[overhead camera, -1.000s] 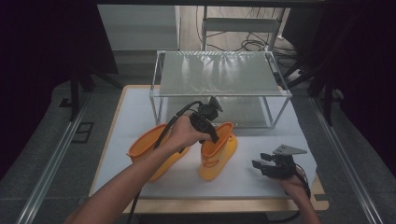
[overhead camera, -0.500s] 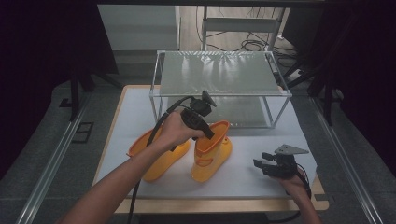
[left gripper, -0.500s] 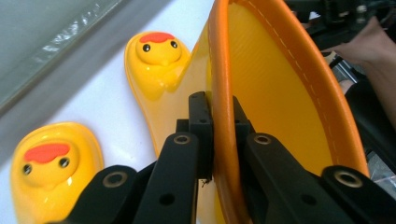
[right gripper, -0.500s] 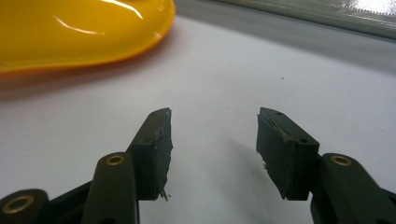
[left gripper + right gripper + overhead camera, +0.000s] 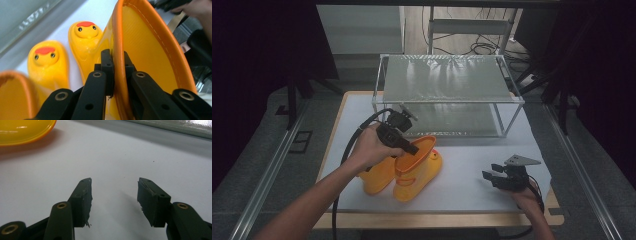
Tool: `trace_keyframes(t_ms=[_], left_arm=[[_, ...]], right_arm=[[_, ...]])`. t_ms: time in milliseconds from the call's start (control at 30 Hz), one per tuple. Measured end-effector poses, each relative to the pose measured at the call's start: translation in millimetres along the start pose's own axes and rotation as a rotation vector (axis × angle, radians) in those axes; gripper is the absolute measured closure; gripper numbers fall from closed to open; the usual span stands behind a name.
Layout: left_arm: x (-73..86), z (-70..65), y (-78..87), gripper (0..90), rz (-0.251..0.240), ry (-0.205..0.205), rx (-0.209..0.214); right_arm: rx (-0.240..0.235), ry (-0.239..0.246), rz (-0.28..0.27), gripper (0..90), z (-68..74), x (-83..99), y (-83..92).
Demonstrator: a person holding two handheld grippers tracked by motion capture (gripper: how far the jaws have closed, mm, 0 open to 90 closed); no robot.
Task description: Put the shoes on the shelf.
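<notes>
The left gripper (image 5: 115, 72) pinches the right boot (image 5: 418, 165) by its rim — a thin edge it can clamp — beside the left boot (image 5: 377, 177) (mid-table); the right gripper (image 5: 113, 200) rests spread, empty.

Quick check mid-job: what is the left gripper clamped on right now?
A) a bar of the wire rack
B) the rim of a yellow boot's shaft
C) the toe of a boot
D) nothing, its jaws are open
B: in the left gripper view the left gripper has one black jaw outside and one inside the orange-trimmed rim of the yellow boot, pinching the wall, with the boot's duck-face toe beyond.
</notes>
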State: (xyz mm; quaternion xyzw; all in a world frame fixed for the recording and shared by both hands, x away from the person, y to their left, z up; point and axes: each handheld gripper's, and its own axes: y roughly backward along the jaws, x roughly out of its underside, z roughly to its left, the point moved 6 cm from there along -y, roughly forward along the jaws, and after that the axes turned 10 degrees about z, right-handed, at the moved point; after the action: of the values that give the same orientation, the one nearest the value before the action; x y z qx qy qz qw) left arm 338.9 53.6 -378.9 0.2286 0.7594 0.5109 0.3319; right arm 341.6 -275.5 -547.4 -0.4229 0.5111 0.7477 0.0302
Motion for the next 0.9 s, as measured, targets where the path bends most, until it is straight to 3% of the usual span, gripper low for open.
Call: trace_keyframes(t_ms=[267,600,700,867,900], left_arm=[[21.1,12.5,-3.4,86.1,0.033,-0.029,-0.032],[39.0,18.2,-6.6,83.1,0.052,-0.032,-0.051],[42.2,20.2,-5.9,79.4,0.038,-0.026,-0.051],[41.4,21.7,0.1,67.2,-0.027,-0.009,0.006],[40.1,23.3,4.5,65.2,-0.058,0.006,0.031]], right_arm=[[0.006,0.009,0.004,45.5,-0.5,0.9,-1.1],[0.012,0.015,0.010,45.5,-0.4,1.7,-1.2],[0.015,0.020,0.012,45.5,0.2,1.8,-1.9],[0.018,0.025,0.015,45.4,0.4,2.0,-3.1],[0.017,0.022,0.015,45.4,0.2,2.1,-2.5]])
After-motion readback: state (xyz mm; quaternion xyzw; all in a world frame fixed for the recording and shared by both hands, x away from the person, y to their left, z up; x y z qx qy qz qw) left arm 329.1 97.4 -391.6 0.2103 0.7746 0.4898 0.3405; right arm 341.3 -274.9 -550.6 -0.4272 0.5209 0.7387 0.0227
